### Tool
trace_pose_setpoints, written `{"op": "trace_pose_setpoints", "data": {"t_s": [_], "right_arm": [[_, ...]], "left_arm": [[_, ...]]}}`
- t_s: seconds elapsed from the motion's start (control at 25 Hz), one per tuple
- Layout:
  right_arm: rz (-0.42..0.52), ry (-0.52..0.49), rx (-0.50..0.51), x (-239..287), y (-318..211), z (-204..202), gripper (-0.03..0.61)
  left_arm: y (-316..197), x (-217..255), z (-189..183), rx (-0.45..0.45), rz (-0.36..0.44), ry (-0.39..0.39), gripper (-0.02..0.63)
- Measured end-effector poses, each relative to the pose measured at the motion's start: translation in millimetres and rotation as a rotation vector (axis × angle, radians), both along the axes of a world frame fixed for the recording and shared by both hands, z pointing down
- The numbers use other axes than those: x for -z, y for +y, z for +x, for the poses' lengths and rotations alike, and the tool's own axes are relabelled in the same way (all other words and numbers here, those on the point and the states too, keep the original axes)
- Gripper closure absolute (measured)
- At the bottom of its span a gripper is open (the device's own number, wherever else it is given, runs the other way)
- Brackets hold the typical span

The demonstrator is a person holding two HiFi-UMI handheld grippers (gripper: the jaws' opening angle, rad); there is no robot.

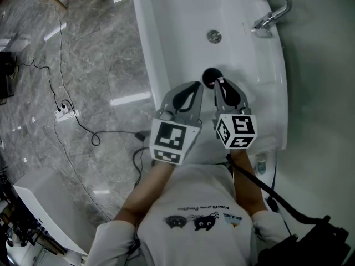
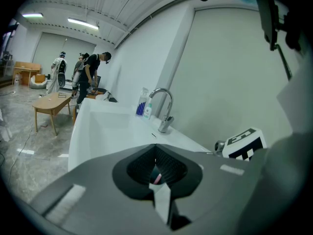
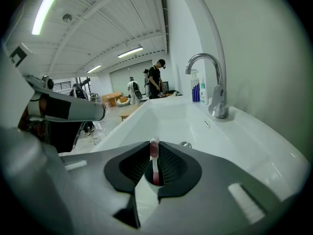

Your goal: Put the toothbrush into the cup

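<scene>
A pink and white toothbrush (image 3: 154, 161) stands upright, bristles on top, with my right gripper (image 3: 155, 174) shut on its handle. In the head view the right gripper (image 1: 218, 83) holds the toothbrush (image 1: 221, 82) at the edge of a dark round cup mouth (image 1: 210, 76) in the white basin (image 1: 148, 49). My left gripper (image 1: 198, 86) hangs just left of the cup, tips close together. In the left gripper view the left gripper (image 2: 157, 173) holds nothing that I can see. A pink sliver of the toothbrush (image 2: 157, 178) shows through its narrow gap.
A chrome faucet (image 1: 275, 9) rises at the basin's far right rim, with a round chrome drain (image 1: 214, 36) beyond the cup. Bottles (image 2: 143, 103) stand past the faucet (image 2: 164, 112). Cables (image 1: 72, 115) lie on the grey floor at left. People (image 2: 90, 75) and a wooden table (image 2: 51, 104) are far off.
</scene>
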State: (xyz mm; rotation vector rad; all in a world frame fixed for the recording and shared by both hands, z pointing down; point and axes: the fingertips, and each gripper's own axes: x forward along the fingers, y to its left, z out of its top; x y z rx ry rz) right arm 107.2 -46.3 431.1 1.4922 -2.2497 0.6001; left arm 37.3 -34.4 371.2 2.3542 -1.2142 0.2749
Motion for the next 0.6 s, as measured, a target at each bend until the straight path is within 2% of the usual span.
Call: {"op": "trace_pose_setpoints", "data": {"t_s": [0.6], "right_arm": [[-0.009,0.009,0.008,-4.1,-1.3,-2.4,0.523]], "left_arm": [[-0.8,-1.3,-1.2,0.0,-0.004,-0.001,0.614]]}}
